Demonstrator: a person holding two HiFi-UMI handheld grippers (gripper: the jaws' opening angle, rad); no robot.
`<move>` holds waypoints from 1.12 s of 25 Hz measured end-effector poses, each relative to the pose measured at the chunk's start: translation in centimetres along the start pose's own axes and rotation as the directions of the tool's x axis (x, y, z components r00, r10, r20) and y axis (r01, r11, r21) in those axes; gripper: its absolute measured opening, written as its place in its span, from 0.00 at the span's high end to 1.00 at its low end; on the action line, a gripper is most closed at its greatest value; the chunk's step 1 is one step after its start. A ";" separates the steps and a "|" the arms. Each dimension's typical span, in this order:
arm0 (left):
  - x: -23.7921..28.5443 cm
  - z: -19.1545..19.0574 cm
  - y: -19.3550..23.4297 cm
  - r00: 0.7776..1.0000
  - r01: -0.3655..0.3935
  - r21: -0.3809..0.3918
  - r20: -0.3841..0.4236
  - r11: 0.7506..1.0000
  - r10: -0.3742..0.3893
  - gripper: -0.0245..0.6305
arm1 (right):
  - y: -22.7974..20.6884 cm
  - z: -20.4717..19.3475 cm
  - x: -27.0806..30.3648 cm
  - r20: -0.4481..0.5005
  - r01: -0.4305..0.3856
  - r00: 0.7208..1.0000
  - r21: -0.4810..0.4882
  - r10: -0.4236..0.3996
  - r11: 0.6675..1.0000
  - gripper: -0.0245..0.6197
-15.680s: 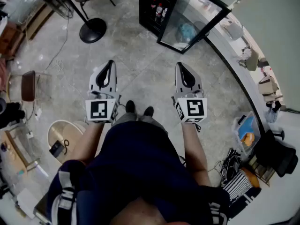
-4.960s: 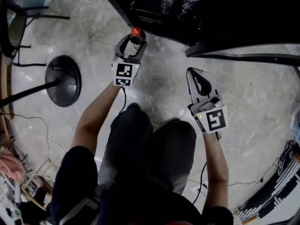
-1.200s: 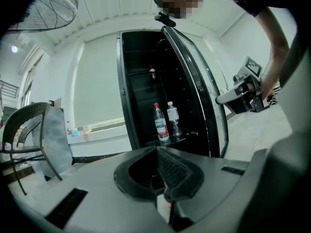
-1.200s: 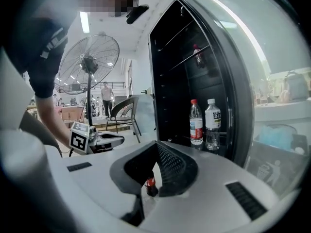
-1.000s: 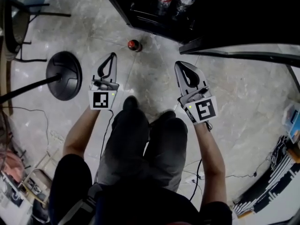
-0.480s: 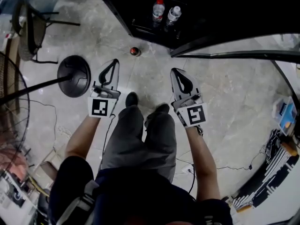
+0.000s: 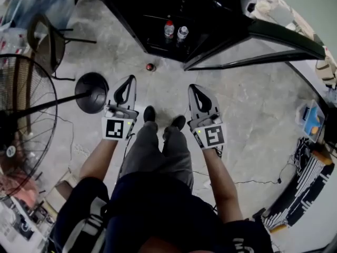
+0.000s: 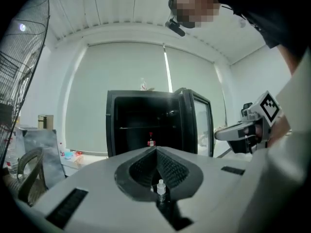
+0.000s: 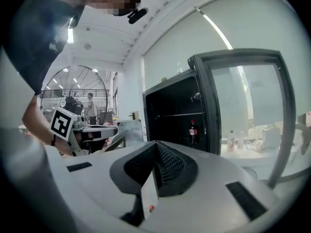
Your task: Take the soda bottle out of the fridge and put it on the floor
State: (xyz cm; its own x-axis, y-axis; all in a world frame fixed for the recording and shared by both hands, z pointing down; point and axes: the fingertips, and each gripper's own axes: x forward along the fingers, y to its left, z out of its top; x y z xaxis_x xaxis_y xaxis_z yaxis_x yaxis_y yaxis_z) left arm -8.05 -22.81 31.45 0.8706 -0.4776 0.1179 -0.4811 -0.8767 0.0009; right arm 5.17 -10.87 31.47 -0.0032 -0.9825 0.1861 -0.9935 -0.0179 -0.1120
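The soda bottle (image 7: pixel 150 67), dark with a red cap, stands on the stone floor just in front of the black fridge (image 7: pixel 158 4), apart from both grippers. The fridge's glass door (image 7: pixel 253 41) is swung open, and two other bottles (image 7: pixel 175 31) remain on its lower shelf. My left gripper (image 7: pixel 131 78) (image 8: pixel 156 149) is shut and empty, a short way behind the bottle. My right gripper (image 7: pixel 191 87) (image 9: pixel 155 143) is level with it, jaws together, holding nothing. Both point at the fridge (image 8: pixel 146 125) (image 9: pixel 180 115).
A standing fan with a round black base (image 7: pixel 92 92) and a wire cage (image 7: pixel 23 109) is at the left. A chair (image 7: pixel 47 41) stands behind it. The person's feet (image 7: pixel 163 117) are between the grippers. Cables and boxes (image 7: pixel 310 128) lie at the right.
The view has pulled up and back from the fridge and both grippers have come back with it. The soda bottle stays on the floor where it stood. Five seconds ago the left gripper held it.
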 end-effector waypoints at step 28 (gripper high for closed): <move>-5.6 24.3 -5.3 0.996 0.012 0.012 0.091 1.000 -0.013 0.93 | 0.2 24.1 -14.1 0.124 0.279 0.956 -0.101 -0.266 0.955 0.93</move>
State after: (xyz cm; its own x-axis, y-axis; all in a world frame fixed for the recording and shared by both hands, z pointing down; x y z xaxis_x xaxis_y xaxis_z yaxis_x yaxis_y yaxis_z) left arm -7.87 -16.84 6.68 0.8825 -0.4696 0.0268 -0.4695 -0.8829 -0.0095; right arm 7.79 -1.47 5.29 0.2753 -0.9574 0.0867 -0.9612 -0.2725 0.0434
